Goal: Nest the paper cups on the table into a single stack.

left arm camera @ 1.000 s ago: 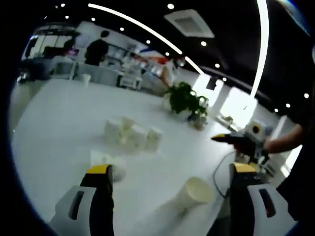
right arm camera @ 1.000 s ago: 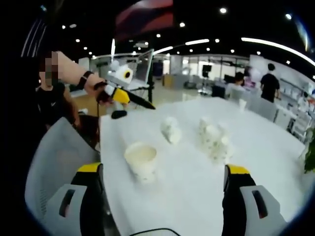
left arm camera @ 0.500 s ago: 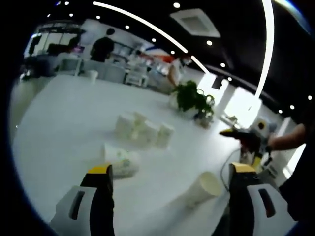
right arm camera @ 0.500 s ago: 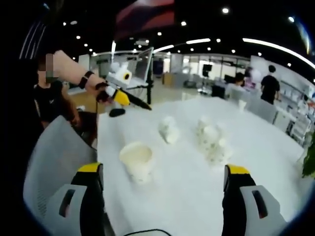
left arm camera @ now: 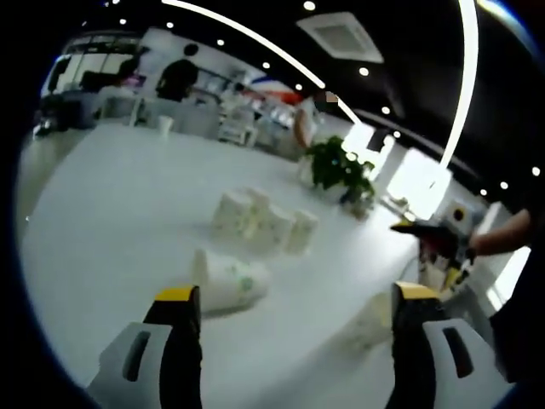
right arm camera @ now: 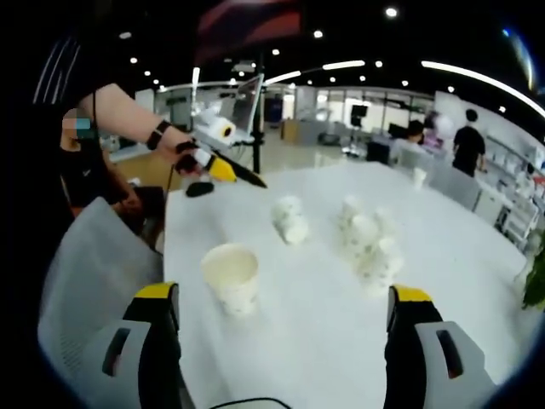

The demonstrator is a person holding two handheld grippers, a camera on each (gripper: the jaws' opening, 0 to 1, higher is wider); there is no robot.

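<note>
Although no cup is held yet, both pairs of tongs are seen spread wide and empty over the broad white table (right arm camera: 477, 256).

Left gripper view: left tongs (left arm camera: 288, 341) with yellow-tipped black jaws rising from 6 o'clock. A white paper cup with green print, tipped on its side (left arm camera: 226, 279), is noted just beyond the left jaw, at about 11 o'clock from the tongs' midpoint. Its long axis runs roughly 9-to-3 across the view, mouth toward 9 o'clock; the exact tilt is blurred. A cluster of small white paper cups (left arm camera: 264, 226) is seen further off at 12 o'clock, close together. A pale open-mouthed paper cup (left arm camera: 370, 317) is half hidden beside the right jaw at 2 o'clock. The right tongs (left arm camera: 430, 240) are seen at 3 o'clock, well apart.

Right gripper view: right tongs (right arm camera: 281, 341). The open-mouthed cup (right arm camera: 230, 276) is recorded at 11 o'clock, near, mouth facing the camera. The tipped cup (right arm camera: 289, 220) lies beyond at 12 o'clock, the cluster (right arm camera: 366, 243) at 1 o'clock.

Judgement: the open-mouthed cup is nearer the right tongs, the tipped cup nearer the left. The tipped cup's axis lies crosswise to the left jaws, so a grasp across its wall would be favoured.
</note>
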